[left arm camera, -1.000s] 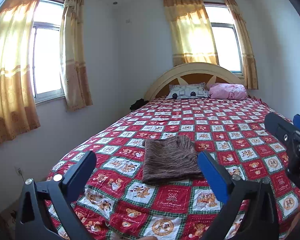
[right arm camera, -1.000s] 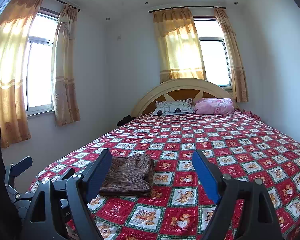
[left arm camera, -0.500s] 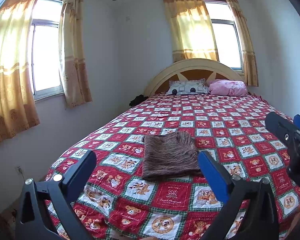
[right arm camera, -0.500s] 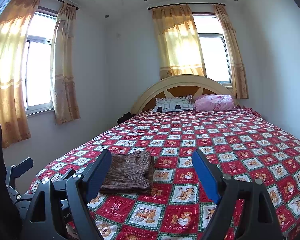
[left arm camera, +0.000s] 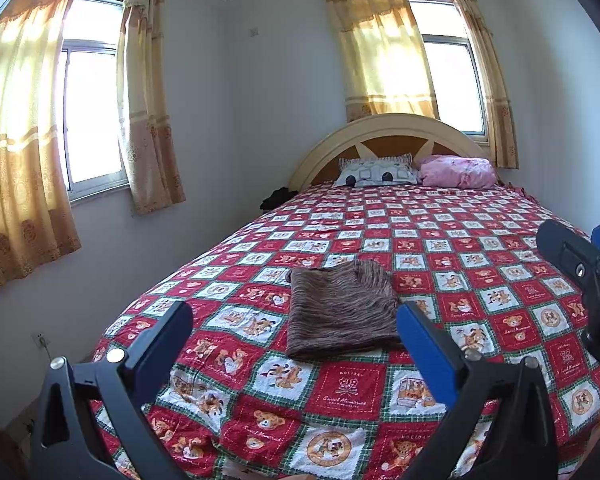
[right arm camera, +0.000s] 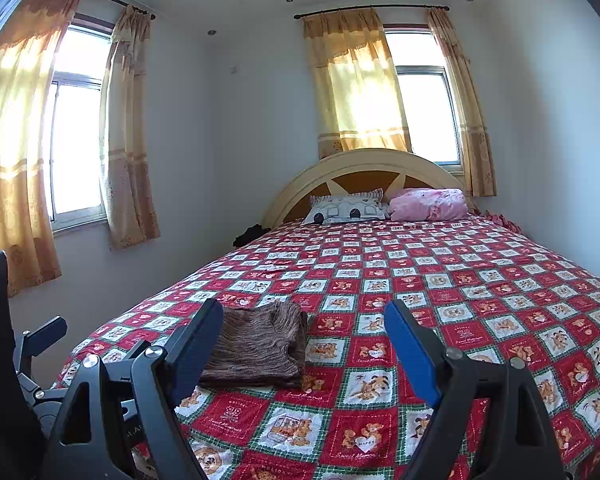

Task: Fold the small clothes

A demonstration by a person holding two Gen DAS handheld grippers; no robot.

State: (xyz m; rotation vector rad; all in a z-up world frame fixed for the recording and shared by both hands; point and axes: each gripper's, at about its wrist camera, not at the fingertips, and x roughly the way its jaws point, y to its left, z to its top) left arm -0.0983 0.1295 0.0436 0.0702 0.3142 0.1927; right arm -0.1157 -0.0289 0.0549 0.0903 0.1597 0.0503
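Folded brown striped knit garment point(left arm camera: 342, 312) lies flat on the red patchwork teddy-bear bedspread point(left arm camera: 460, 248), near the bed's foot, left of centre. Left hand-held gripper point(left arm camera: 294, 334) spread wide, holding nothing, raised short of the cloth. Right hand-held gripper point(right arm camera: 304, 332) likewise wide apart and empty, garment showing beside its left finger.

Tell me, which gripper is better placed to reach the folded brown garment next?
Probably the left gripper: the brown knit garment lies almost centred between its open jaws. For the right gripper, the garment sits off toward its left jaw.
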